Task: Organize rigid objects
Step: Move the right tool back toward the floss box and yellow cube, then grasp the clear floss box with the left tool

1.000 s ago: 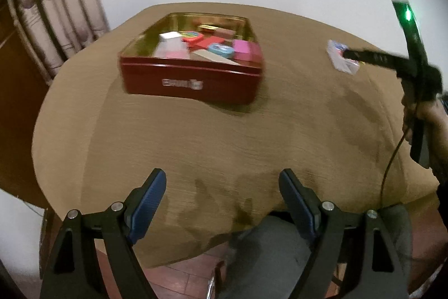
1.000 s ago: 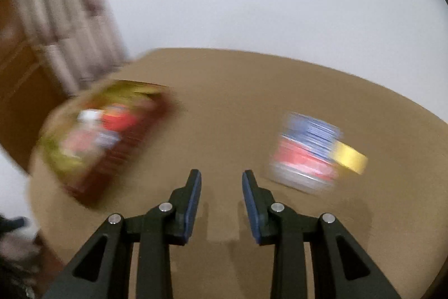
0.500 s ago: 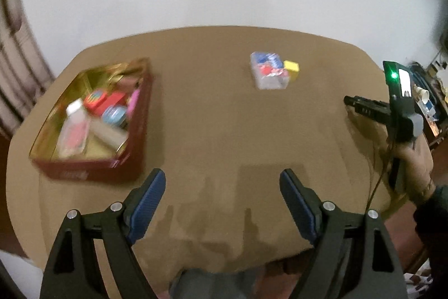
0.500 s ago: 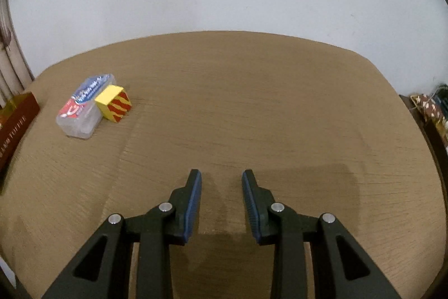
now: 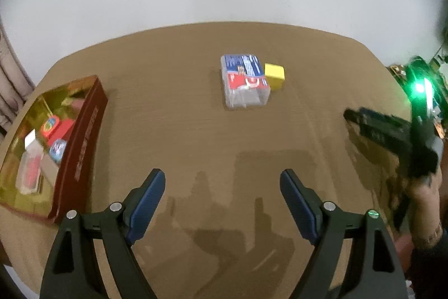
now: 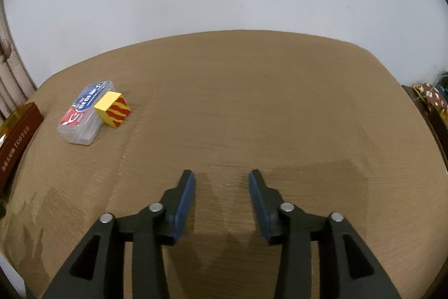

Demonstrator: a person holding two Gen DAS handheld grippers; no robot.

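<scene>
Most of the sorting looks done: the red tin (image 5: 81, 147) already holds several small items, among them a round red piece, a blue one and a clear box, while two things are left out on the table (image 5: 196, 131). These are a clear plastic case (image 5: 245, 80) with a blue and red label and a yellow block (image 5: 274, 72) touching the side of the case that faces away from the tin; both lie well apart from the tin. The left gripper (image 5: 222, 199) hovers over bare table on the near side of the case, its jaws spread wide and empty. The right gripper (image 6: 221, 196) is further from the case, on the block's side, with jaws parted more narrowly and also empty. Between case and tin the table is bare, so a carry across should meet nothing. The tin sits close to the table's edge, so I judge its tall wall the main thing to clear.
</scene>
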